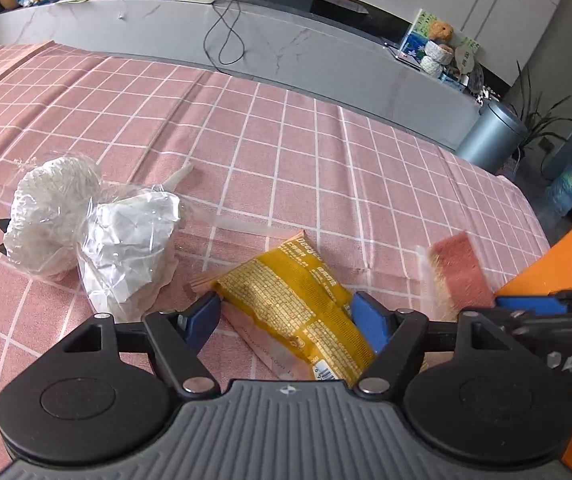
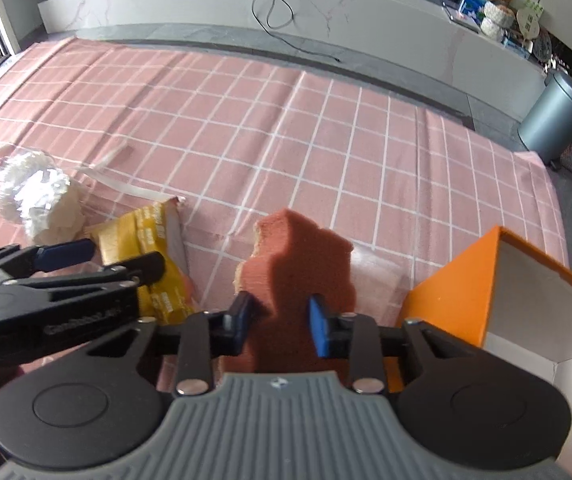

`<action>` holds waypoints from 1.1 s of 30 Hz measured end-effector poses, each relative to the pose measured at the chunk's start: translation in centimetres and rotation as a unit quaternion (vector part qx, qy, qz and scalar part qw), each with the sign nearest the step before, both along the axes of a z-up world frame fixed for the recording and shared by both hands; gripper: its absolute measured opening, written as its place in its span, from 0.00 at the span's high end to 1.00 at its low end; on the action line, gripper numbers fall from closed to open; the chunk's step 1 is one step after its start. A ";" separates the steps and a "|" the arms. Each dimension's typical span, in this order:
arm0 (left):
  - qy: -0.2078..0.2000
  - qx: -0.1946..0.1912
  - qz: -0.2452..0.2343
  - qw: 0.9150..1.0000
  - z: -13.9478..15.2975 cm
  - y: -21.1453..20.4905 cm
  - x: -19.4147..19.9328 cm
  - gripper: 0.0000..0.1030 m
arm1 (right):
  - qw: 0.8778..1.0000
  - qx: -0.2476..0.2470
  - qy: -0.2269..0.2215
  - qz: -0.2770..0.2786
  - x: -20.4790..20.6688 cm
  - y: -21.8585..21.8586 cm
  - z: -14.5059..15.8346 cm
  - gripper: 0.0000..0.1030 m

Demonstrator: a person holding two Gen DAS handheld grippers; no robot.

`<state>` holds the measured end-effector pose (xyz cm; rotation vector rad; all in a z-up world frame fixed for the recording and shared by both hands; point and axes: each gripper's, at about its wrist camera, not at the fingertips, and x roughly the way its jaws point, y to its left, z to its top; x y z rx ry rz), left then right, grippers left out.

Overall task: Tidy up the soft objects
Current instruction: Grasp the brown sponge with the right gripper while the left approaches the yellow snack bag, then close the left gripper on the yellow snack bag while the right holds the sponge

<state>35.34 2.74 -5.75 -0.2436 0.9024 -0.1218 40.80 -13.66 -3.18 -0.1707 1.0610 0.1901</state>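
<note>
A yellow snack packet (image 1: 294, 300) lies on the pink checked tablecloth (image 1: 246, 128). My left gripper (image 1: 286, 316) straddles it, jaws open, blue pads close beside its two edges. A pink sponge (image 2: 298, 256) with a tan underside stands between the pads of my right gripper (image 2: 280, 324), which is shut on it and pinches its lower part. In the left wrist view the sponge (image 1: 462, 276) is blurred at the right, with one right finger (image 1: 526, 305) beside it. The right wrist view shows the left gripper (image 2: 110, 258) over the packet (image 2: 158, 240).
Two white soft bundles in clear plastic (image 1: 50, 216) (image 1: 126, 248) lie left of the packet. An open orange box (image 2: 466, 292) stands at the right edge of the table. Beyond the table are a marble counter (image 1: 286, 40) and a grey bin (image 2: 558, 116).
</note>
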 end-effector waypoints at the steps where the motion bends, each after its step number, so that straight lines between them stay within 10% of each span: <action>1: 0.001 0.000 -0.008 1.000 0.0 -0.1 -0.1 0.31 | 1.000 0.003 -0.006 0.001 -0.4 -0.1 0.5 0.76; 11: 0.001 0.008 -0.073 0.997 0.5 0.5 -4.1 0.54 | 0.996 0.037 -0.076 0.022 -5.7 0.3 4.8 0.79; 33: 0.019 0.054 -0.143 0.988 1.4 5.7 -16.3 0.44 | 0.993 0.082 -0.074 0.041 -18.8 5.8 -0.4 0.76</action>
